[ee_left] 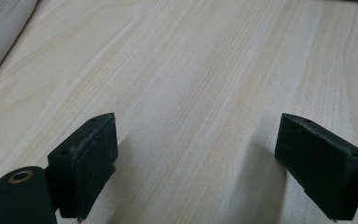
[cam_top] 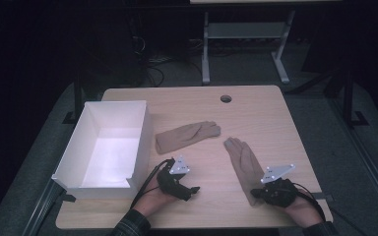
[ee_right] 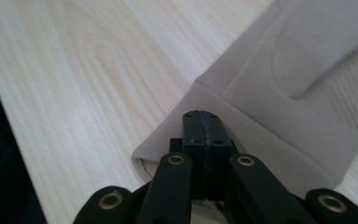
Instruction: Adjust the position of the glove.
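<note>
Two beige gloves lie on the wooden surface (cam_top: 256, 105): the far glove (cam_top: 187, 135) rests flat near the middle, just right of a white open box (cam_top: 106, 142) that sits at the surface's left edge, and the near glove (cam_top: 246, 164) lies to the right with its fingers pointing away from the person and its cuff toward the near edge. The right gripper (cam_top: 256, 192), held in the person's right hand (cam_top: 302, 209), sits at that cuff; in the right gripper view its jaws are pressed together and reach onto the cuff's hem (ee_right: 261, 140), with the cuff's open end (ee_right: 142, 165) showing just left of them, though whether cloth is pinched between the pads cannot be told. The left gripper (cam_top: 195, 189), in the left hand (cam_top: 155, 199), rests low over bare wood between the box and the near glove, its jaws spread wide apart with nothing between them; a strip of glove cloth (ee_left: 0, 37) shows at the upper left corner of the left gripper view.
</note>
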A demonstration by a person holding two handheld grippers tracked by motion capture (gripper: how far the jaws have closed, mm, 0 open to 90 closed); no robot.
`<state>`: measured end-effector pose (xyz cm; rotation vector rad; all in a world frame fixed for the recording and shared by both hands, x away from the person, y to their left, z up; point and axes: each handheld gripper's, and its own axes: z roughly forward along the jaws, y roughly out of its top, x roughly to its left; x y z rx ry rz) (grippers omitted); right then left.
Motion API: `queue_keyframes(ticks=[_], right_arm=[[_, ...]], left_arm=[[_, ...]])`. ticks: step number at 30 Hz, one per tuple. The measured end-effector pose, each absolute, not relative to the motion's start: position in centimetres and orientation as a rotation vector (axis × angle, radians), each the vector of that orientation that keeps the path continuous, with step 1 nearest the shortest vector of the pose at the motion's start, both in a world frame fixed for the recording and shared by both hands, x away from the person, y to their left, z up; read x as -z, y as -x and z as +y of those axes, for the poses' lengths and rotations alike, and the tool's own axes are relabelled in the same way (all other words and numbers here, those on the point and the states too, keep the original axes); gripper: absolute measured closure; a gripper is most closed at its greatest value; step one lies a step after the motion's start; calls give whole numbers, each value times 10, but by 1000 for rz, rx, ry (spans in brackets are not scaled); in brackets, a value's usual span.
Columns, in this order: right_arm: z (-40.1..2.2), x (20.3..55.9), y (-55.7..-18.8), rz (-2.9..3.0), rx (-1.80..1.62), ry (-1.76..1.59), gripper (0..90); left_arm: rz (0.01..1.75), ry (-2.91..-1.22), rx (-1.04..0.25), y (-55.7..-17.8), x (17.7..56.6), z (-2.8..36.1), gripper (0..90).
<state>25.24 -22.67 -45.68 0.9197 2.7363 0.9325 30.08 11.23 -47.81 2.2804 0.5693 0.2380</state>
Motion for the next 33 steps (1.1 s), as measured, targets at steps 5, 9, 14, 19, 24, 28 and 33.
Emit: queue_keyframes(ticks=[5, 9, 14, 19, 24, 28, 33], right_arm=[[-215, 457, -251, 2762, -943, -887, 900], [-213, 455, -252, 2767, -937, -856, 899], [-219, 445, -263, 2695, -960, -869, 899], [-226, 441, -290, 2613, -959, -922, 899], [-234, 445, -321, 2541, -981, -999, 900], [-237, 451, -338, 2509, -982, -1049, 900], [-237, 460, -341, 2532, -919, -1060, 900]], left_arm=[[568, -2282, -239, -301, 478, 112, 124], [561, -2285, -245, -301, 478, 113, 124], [564, -2284, -241, -301, 478, 112, 124], [571, -2281, -240, -301, 478, 112, 124], [571, -2283, -242, -301, 478, 112, 124], [570, -2284, -242, -301, 478, 112, 124], [571, -2284, -241, -301, 478, 112, 124]])
